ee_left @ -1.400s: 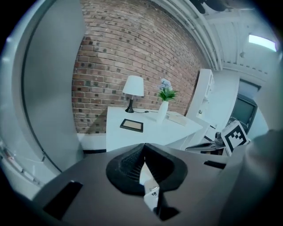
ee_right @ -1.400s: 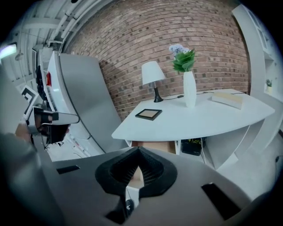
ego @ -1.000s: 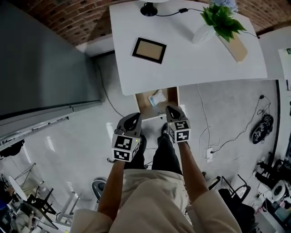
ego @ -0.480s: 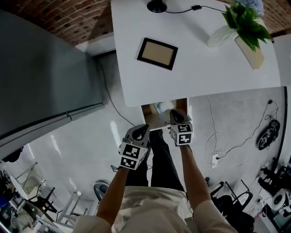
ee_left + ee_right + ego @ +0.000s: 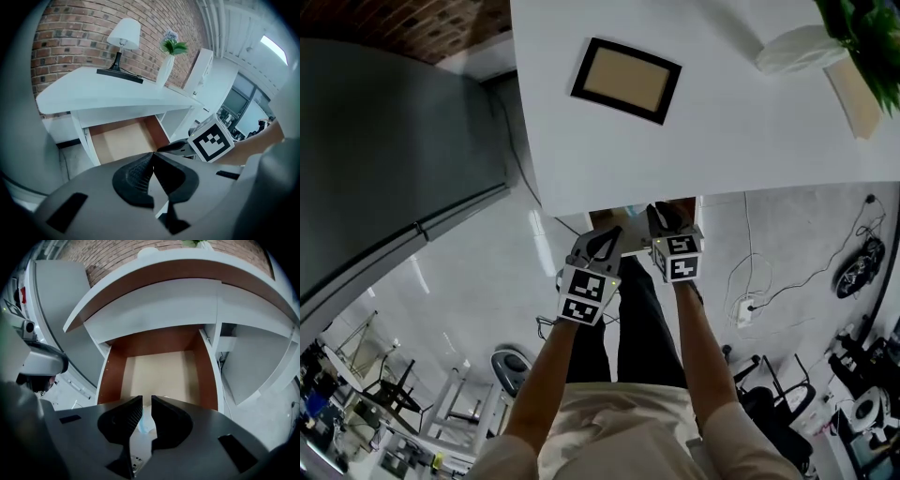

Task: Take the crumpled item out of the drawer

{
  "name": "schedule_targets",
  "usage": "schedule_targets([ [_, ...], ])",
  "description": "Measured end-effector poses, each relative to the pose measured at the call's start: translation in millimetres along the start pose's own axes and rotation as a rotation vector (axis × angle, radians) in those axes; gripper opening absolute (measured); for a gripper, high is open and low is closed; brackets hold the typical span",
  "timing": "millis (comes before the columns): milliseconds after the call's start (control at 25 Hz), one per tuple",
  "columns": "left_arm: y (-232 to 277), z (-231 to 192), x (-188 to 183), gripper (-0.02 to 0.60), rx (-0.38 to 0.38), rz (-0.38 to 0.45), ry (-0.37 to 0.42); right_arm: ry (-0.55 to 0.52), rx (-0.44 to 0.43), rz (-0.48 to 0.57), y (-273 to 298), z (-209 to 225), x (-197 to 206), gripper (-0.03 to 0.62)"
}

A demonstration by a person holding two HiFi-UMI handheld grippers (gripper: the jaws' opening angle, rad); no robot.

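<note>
Right tool [image 5: 146, 399], jaws just cracking open and empty, points down at the crumpled item [image 5: 146, 425] at the near end of the drawer [image 5: 164, 376]; left tool [image 5: 153, 154] closed.

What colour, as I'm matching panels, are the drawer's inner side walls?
Reddish brown; the drawer shows best in the right gripper view.

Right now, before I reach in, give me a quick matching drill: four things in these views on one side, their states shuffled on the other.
Things:
1. drawer
2. picture frame
3. left gripper
4. lamp

States:
a. lies flat on the desk
b. jaws together, nothing held
c. stands upright
d. pulled open

Pairs: 1-d; 2-a; 3-b; 4-c
</note>
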State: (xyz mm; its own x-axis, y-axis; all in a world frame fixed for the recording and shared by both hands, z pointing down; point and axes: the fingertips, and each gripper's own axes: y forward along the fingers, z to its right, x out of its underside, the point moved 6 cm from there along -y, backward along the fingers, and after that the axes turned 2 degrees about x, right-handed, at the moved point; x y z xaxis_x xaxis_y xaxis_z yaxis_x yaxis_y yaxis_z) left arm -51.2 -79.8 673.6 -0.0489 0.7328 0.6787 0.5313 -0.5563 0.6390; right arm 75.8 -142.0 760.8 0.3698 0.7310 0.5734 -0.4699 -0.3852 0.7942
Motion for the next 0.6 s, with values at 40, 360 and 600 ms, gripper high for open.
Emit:
schedule_targets([
  [40, 3.9, -1.5, -0.2, 0.017, 0.002, -0.003, -0.002, -0.005, -0.009, -0.007, 2.9, 0.7, 1.3, 0.086],
  [360, 39.2, -18.1, -7.6, 0.017, -0.009, -0.026, 0.009, -0.013, -0.037, -0.053, 34.2, 20.1, 2.5, 0.174],
  [600, 38.3, -15.6, 0.4, 0.017, -0.019, -0.039, 0.013, -0.059, -0.047, -0.129, 59.2, 21.9, 15.0, 0.258],
])
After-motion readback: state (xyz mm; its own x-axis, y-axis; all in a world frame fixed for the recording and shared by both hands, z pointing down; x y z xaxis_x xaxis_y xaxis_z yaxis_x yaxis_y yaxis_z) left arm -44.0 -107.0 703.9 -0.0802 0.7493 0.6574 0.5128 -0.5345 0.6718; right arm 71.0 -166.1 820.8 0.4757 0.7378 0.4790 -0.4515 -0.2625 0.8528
